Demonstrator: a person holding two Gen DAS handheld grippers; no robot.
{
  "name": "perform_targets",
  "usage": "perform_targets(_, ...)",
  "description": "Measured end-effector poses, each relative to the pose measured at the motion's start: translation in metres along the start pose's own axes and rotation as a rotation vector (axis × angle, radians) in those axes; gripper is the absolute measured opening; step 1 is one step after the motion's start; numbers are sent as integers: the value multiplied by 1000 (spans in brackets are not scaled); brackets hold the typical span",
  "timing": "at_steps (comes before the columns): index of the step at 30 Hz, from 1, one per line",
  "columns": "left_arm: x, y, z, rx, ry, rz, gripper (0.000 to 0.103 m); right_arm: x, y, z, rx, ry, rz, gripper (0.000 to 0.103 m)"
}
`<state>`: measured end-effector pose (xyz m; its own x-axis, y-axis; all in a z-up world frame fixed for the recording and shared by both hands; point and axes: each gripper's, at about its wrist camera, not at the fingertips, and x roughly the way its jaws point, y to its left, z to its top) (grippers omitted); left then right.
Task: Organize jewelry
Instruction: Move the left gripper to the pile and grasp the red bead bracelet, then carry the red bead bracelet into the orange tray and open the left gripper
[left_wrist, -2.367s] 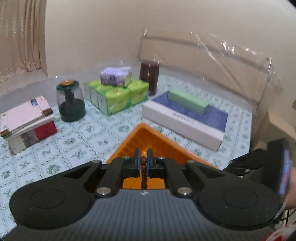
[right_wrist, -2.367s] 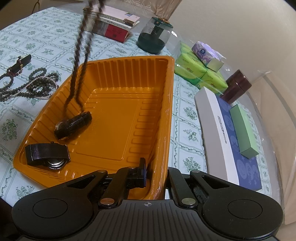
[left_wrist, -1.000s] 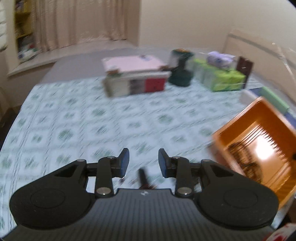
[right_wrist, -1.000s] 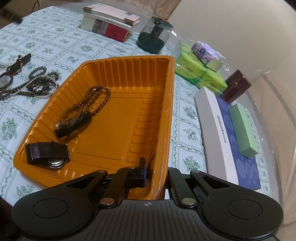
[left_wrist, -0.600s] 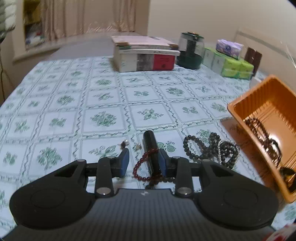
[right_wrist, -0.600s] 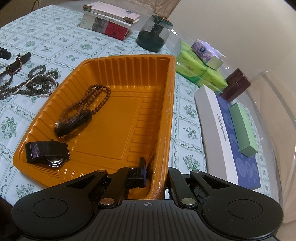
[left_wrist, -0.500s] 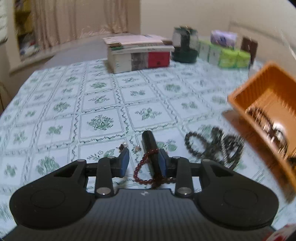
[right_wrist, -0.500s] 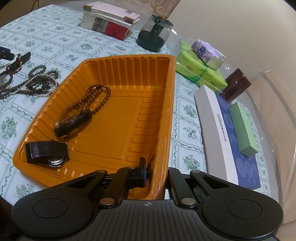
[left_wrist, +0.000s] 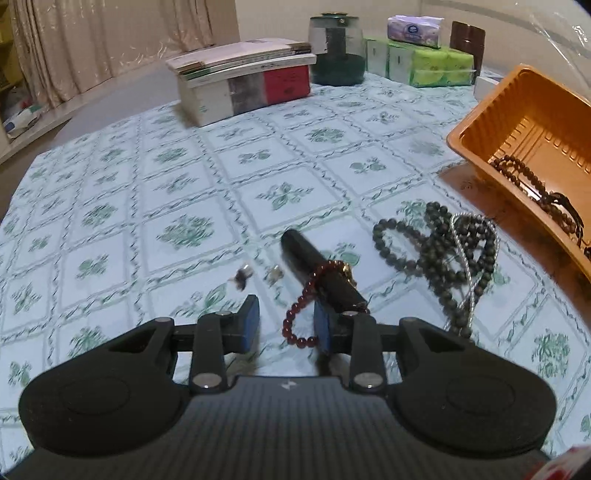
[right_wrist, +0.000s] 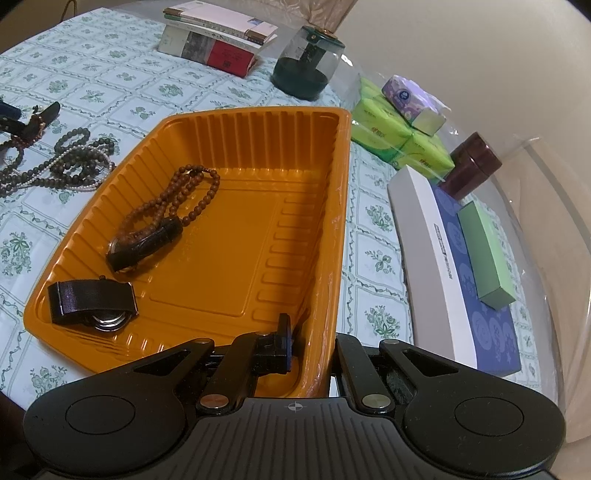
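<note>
Left gripper (left_wrist: 285, 325) lining up on red bead bracelet (left_wrist: 308, 302); right gripper (right_wrist: 310, 347) steadying orange tray (right_wrist: 340, 192).

Right jaws are pinching the tray's near wall, likely bracing it for incoming pieces. Left jaws are standing spread, straddling the bracelet looped round a black cylinder (left_wrist: 317, 266) on the tablecloth (left_wrist: 147, 206), gripping nothing. Brown beads (right_wrist: 177, 199) and watches are lying in the tray.

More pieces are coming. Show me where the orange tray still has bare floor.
The orange tray is bare across its middle and its side nearest the white box. Its other side is crowded: brown bead strand, dark watch, black-strap watch. The right claw grips the near corner.
</note>
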<state>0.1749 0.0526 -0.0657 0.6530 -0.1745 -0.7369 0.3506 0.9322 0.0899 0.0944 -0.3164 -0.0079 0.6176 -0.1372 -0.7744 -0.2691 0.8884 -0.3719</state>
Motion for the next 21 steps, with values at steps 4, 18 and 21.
perform_targets(4,14,-6,5,12,15,-9,25,1,0,0,0,4,-1,5)
perform_targets(18,-37,-4,27,-20,-54,-38,4,0,2,1,-5,-2,-4,5)
perform_targets(21,-57,-3,40,-20,-99,-45,4,-2,3,2,-6,-7,-4,5)
